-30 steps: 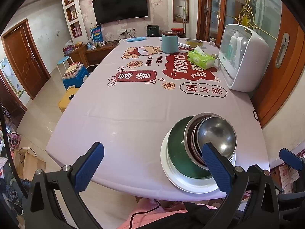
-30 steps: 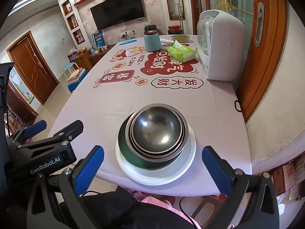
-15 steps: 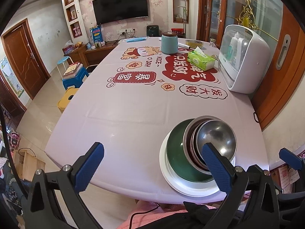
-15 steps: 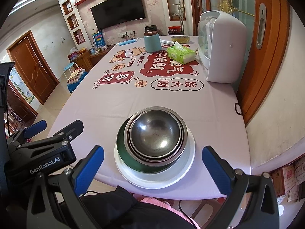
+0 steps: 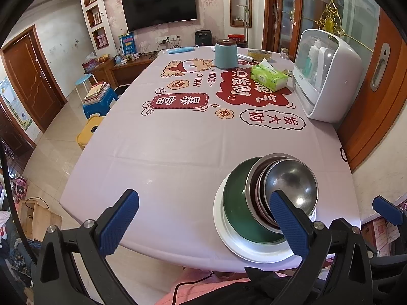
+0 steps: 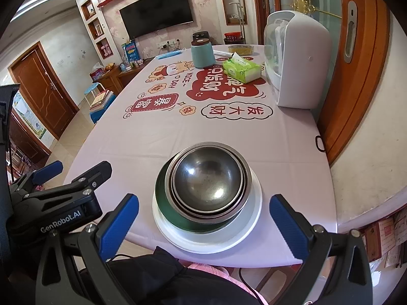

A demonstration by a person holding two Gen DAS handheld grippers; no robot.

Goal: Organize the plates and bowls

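A: Both tools? The left gripper (image 5: 203, 225) and right gripper (image 6: 204, 225) are spread wide, nothing held.

B: And the dishes? Steel bowls (image 6: 208, 180) nest in a green bowl (image 6: 162, 200) on a white plate (image 6: 254, 211), lower centre, near table (image 6: 157, 132) edge.

bright, even daylight fills both views, seemingly from the glass doors (image 5: 300, 17) at far right. white glare spots sit inside the steel bowl (image 6: 208, 180), and the floor (image 5: 63, 117) at left shines. shadows on the desk (image 5: 178, 147) are faint. focus is sharp; fisheye bending curves the edges, with black vignette corners.
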